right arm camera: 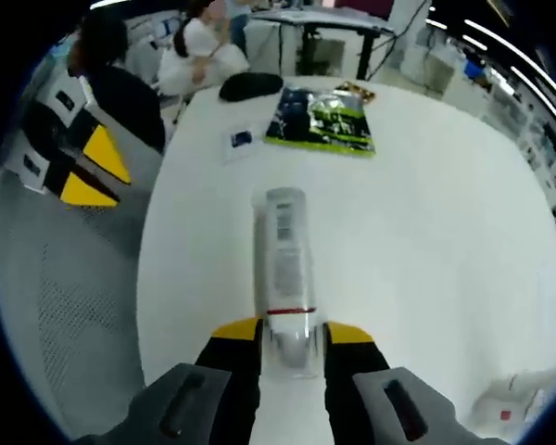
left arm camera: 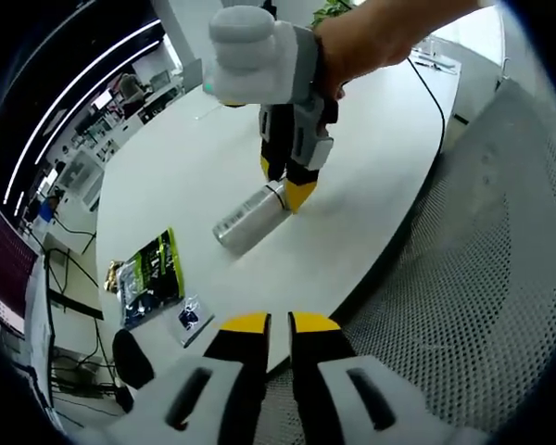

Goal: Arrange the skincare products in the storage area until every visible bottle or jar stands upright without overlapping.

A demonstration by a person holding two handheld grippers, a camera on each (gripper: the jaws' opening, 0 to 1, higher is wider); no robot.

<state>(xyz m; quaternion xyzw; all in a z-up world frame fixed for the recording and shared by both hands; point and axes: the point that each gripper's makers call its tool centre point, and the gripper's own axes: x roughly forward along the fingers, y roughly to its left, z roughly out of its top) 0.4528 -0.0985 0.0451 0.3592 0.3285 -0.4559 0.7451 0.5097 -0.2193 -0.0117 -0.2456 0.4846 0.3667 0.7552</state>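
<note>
A silver bottle [right arm camera: 285,269] lies on its side on the white table [right arm camera: 426,213], its clear cap end sitting between the yellow-tipped jaws of the right gripper [right arm camera: 292,334], which press against it on both sides, clamped on the cap. From the left gripper view the same bottle [left arm camera: 248,216] stretches out across the tabletop [left arm camera: 195,158] with the right gripper [left arm camera: 285,185] coming down on its far end, a person's hand [left arm camera: 371,42] behind it. The left gripper [left arm camera: 269,324] hovers off the table's near edge, above a grey mesh chair [left arm camera: 482,278], its jaws nearly together with only a thin gap and nothing held. Well apart from the bottle, near the table's far edge, lie a green and black packet [right arm camera: 322,119], a small dark sachet [right arm camera: 241,140] just beside it, and a black rounded object [right arm camera: 250,86] at the rim.
</note>
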